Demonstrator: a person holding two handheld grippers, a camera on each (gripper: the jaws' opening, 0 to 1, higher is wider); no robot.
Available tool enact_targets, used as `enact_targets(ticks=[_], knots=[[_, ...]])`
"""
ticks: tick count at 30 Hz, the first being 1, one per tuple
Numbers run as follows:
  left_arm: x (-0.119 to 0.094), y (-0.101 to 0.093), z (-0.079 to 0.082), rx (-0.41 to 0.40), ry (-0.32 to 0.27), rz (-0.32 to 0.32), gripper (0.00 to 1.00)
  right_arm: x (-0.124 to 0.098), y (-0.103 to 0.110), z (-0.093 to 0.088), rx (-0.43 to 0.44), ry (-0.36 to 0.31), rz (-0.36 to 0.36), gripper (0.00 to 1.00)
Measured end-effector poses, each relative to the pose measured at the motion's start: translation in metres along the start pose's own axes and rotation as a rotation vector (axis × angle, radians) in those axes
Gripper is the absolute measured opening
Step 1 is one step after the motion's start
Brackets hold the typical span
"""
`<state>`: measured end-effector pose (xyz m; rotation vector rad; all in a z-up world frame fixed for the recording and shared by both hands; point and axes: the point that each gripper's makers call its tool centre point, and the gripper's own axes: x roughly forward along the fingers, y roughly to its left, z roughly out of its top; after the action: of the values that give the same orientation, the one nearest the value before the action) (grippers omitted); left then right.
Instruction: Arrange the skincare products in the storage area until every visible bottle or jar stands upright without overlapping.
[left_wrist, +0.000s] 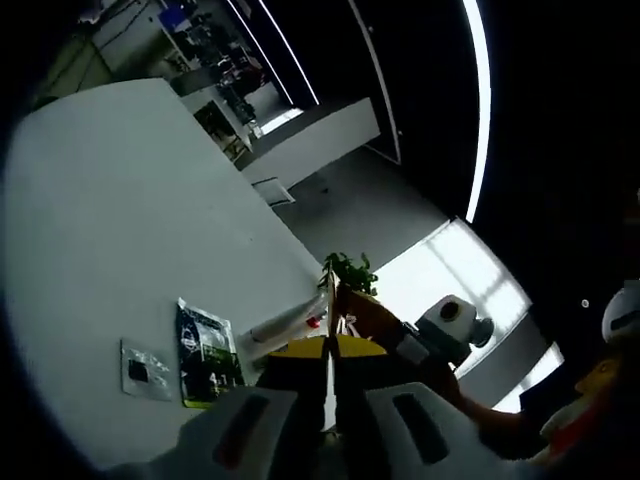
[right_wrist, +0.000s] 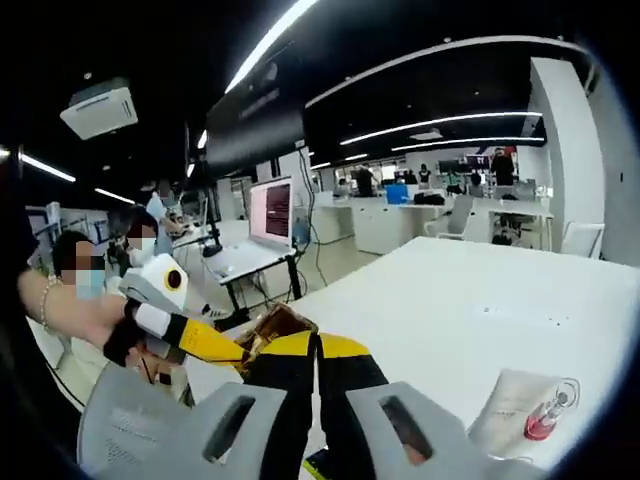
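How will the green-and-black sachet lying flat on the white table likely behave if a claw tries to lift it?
The green-and-black sachet looks thin and flat, so probably floppy and light. Lying flush on the white table, it likely offers little edge and may slide instead of lifting.

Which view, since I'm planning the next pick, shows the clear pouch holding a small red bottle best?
The right gripper view: the pouch lies flat on the white table, bottle visible inside. In the left gripper view a pale shape with a red spot may be it; I cannot tell.
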<state>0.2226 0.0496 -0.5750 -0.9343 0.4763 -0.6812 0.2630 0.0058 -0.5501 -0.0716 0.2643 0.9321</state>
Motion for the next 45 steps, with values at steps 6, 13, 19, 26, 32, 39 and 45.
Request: enact_targets(ticks=[6, 13, 19, 26, 32, 39, 45], knots=[[0.000, 0.030, 0.001, -0.063, -0.022, 0.115, 0.00, 0.022, -0.003, -0.019, -0.037, 0.076, -0.022, 0.01], [0.009, 0.060, 0.001, -0.054, -0.007, 0.215, 0.00, 0.048, -0.017, -0.042, -0.056, 0.157, -0.043, 0.01], [0.015, 0.084, 0.001, -0.078, 0.004, 0.262, 0.00, 0.064, -0.028, -0.061, -0.051, 0.209, -0.049, 0.01], [0.020, 0.114, -0.001, -0.086, 0.033, 0.315, 0.00, 0.081, -0.039, -0.091, -0.080, 0.286, -0.047, 0.01], [0.027, 0.133, -0.006, -0.080, 0.069, 0.363, 0.00, 0.091, -0.043, -0.109, -0.051, 0.338, -0.051, 0.01], [0.032, 0.161, -0.012, -0.072, 0.108, 0.422, 0.00, 0.103, -0.047, -0.132, -0.046, 0.412, -0.063, 0.01], [0.034, 0.175, -0.014, -0.074, 0.129, 0.446, 0.00, 0.114, -0.053, -0.148, -0.075, 0.462, -0.043, 0.01]])
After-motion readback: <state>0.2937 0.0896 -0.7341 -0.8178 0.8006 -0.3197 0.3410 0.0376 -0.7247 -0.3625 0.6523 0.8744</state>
